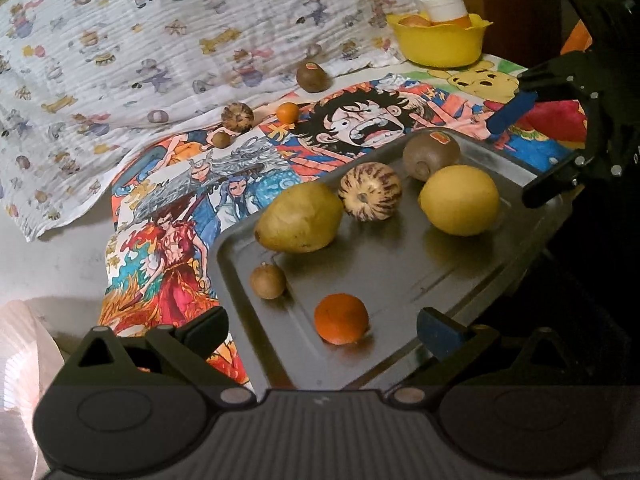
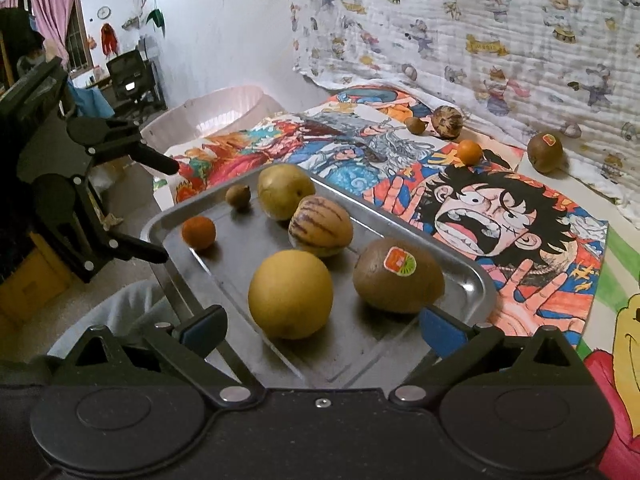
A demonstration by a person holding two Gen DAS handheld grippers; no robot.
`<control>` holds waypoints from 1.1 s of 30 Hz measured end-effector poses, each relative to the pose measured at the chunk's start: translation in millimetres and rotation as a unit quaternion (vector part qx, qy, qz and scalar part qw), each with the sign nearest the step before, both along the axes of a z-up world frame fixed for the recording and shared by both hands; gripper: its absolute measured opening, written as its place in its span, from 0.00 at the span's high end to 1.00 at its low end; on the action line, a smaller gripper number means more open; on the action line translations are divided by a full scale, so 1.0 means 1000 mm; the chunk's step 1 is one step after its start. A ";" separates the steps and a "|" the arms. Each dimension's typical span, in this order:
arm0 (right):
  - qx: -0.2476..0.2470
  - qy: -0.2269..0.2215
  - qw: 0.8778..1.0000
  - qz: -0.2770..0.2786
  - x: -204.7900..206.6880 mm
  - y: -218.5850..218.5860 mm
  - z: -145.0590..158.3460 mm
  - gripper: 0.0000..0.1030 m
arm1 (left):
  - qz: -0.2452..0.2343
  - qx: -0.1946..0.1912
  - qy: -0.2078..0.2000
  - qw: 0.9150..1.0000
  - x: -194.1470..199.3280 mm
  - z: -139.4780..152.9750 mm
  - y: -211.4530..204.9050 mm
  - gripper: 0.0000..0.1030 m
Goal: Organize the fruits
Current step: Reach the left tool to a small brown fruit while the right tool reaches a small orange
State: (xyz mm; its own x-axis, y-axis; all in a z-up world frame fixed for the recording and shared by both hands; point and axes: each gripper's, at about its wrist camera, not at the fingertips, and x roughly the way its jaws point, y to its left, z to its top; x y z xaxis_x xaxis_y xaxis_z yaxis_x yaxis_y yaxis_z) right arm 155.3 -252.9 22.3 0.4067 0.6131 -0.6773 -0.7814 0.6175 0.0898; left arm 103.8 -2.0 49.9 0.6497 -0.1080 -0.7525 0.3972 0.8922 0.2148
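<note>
Holding both my left gripper point(image 1: 322, 330) and right gripper point(image 2: 322, 326) wide open, empty, over the tray point(image 1: 400, 280); lemon point(image 2: 290, 294) at twelve o'clock.

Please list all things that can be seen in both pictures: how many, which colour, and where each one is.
tray: 1, grey metal, on the cartoon mat
lemon: 1, yellow, on the tray
pear: 1, yellow-green, on the tray
striped melon: 1, cream with purple stripes, on the tray between pear and lemon
kiwis: 2, brown with stickers, one on the tray, one by the cloth
oranges: 2, orange, one on the tray, one on the mat
small brown fruits: 2, one on the tray, one on the mat
netted brown fruit: 1, at the edge of the cloth
bowl: 1, yellow, far corner, a white container in it
mat: 1, colourful cartoon print
cloth: 1, white, printed, behind the mat
basin: 1, pink, beyond the mat
left tool: open, empty, over the tray's near edge
right tool: open, empty, over the tray
</note>
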 end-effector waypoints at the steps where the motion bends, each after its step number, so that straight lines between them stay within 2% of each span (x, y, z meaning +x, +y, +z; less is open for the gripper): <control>1: -0.004 0.000 1.000 -0.001 0.000 0.000 0.000 0.01 | -0.001 0.001 0.001 1.000 0.000 0.001 0.000 0.01; 9: -0.019 0.004 1.000 -0.012 0.008 -0.002 0.000 0.01 | 0.003 0.003 0.004 1.000 0.007 0.008 0.000 0.01; 17: -0.015 0.013 0.999 -0.026 0.034 -0.005 0.007 0.01 | 0.007 -0.001 0.017 1.000 0.033 0.019 0.002 0.01; 21: -0.014 0.008 1.000 -0.026 0.053 -0.003 0.014 0.01 | 0.017 -0.003 0.005 1.000 0.050 0.028 0.004 0.01; 29: -0.034 -0.043 0.998 -0.026 0.094 0.010 0.036 0.01 | 0.052 -0.017 -0.027 0.998 0.096 0.048 0.012 0.01; 33: -0.050 -0.066 0.996 -0.022 0.119 0.021 0.048 0.01 | 0.079 -0.035 -0.041 0.995 0.122 0.056 0.021 0.01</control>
State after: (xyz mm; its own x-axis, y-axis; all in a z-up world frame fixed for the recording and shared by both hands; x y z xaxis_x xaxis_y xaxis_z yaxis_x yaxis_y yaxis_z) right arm 274.6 -231.6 70.0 0.5207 0.5255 -0.6729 -0.7545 0.6521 -0.0746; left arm 225.7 18.8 105.9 0.7221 -0.0508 -0.6899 0.2346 0.9562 0.1751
